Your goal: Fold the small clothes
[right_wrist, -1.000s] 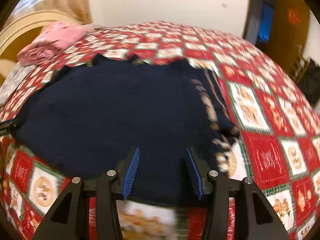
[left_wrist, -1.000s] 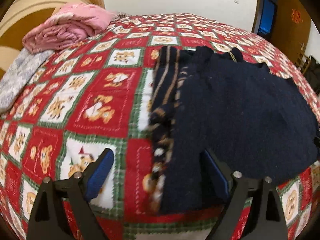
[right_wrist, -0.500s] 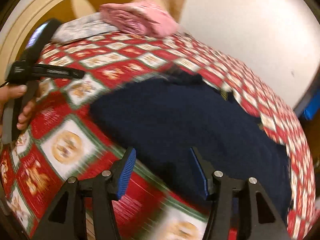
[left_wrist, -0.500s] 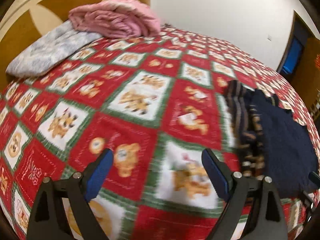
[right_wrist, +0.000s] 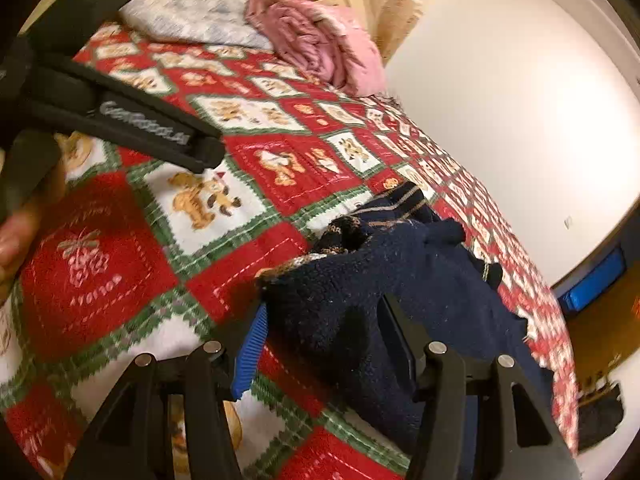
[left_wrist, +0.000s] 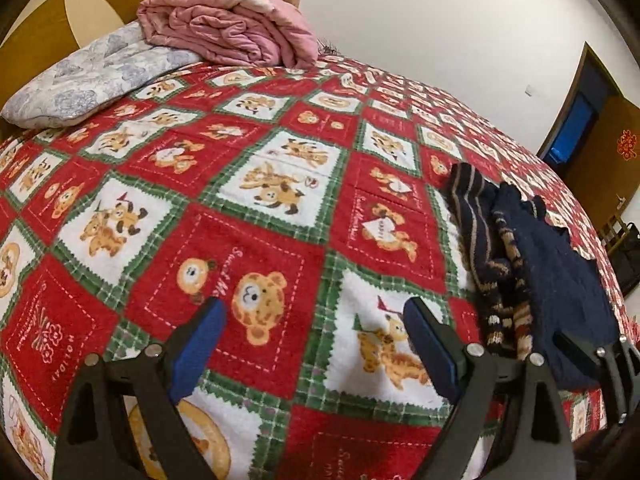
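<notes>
1. My left gripper [left_wrist: 314, 308]: jaws standing wide, released, gripping nothing. Only bare quilt [left_wrist: 240, 240] is showing between the blue pads [left_wrist: 200, 340].
2. My right gripper [right_wrist: 324, 308]: jaws have just been opening, now sitting about half apart. The sweater [right_wrist: 380, 264] is lying in the gap. Its fabric is draping over the right-side finger and hiding that pad; the left-side pad [right_wrist: 250, 352] is sitting at the sweater's edge. I cannot tell whether the pads are pressing on it.
3. The sweater is lying bunched on the quilt, dark navy, with a tan-striped part running along its side nearer my left gripper. In the left view it is sitting well off to the right of my left jaws, not touching them, and my right gripper is showing at its near edge.
4. In the right view my left gripper is crossing the upper left corner above the quilt, apart from the sweater, with my left hand [right_wrist: 16, 232] blurring at the frame edge.
5. Further out: a pink blanket [left_wrist: 224, 28] is resting folded at the head of the bed, partly on a grey pillow [left_wrist: 88, 80], with the headboard [left_wrist: 40, 20] behind both.
6. A brown door [left_wrist: 600, 148] is showing at the far right wall.
</notes>
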The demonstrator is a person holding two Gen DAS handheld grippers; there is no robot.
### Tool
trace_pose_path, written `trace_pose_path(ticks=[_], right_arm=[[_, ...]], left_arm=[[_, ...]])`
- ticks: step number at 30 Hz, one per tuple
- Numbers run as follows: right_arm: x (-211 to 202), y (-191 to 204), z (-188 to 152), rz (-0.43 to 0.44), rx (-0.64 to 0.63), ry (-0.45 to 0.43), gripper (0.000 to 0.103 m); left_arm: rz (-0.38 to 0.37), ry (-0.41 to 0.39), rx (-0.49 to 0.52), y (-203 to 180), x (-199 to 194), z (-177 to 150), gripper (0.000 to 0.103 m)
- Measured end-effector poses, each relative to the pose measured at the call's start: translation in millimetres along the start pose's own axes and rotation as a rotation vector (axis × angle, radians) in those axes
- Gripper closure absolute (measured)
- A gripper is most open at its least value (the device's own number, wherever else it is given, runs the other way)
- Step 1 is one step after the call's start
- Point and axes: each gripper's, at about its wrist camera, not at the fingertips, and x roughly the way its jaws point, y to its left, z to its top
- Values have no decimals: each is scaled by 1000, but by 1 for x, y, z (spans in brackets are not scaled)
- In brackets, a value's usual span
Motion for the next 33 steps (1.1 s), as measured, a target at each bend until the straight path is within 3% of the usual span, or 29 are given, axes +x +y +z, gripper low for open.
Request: trace_pose_path(ticks=[3, 4, 5, 8, 13, 20, 22, 24, 29, 33], right_arm=[[6, -6, -1, -1, 40, 17, 51], [6, -7, -2, -1, 46, 18, 68], [8, -7, -3, -7, 44, 21, 73], [12, 0, -5, -15, 23, 22, 78], [13, 0, -6, -14, 31, 15, 79], [14, 2, -8, -23, 27, 6, 79], [15, 1, -9, -19, 30, 7, 79], [13, 3, -9, -19, 29, 7, 79], [14, 3, -10, -15, 31, 6, 79], [15, -1, -10, -3, 41, 7, 79]], left_arm=[[-19, 0, -5, 2, 0, 1, 8], [-24, 4, -2, 1, 0, 1, 8], [-34, 11, 3, 0, 1, 3, 8], [-114, 11, 27, -7, 0, 11, 8], [-227, 50, 81, -43, 18, 43, 8], [-354, 272, 116, -111, 85, 82, 8], [-360, 296, 132, -125, 101, 91, 8], [-415, 344, 160, -138, 113, 95, 8], [-446, 409, 203, -167, 132, 102, 8], [-392, 418, 258, -182, 147, 102, 8]])
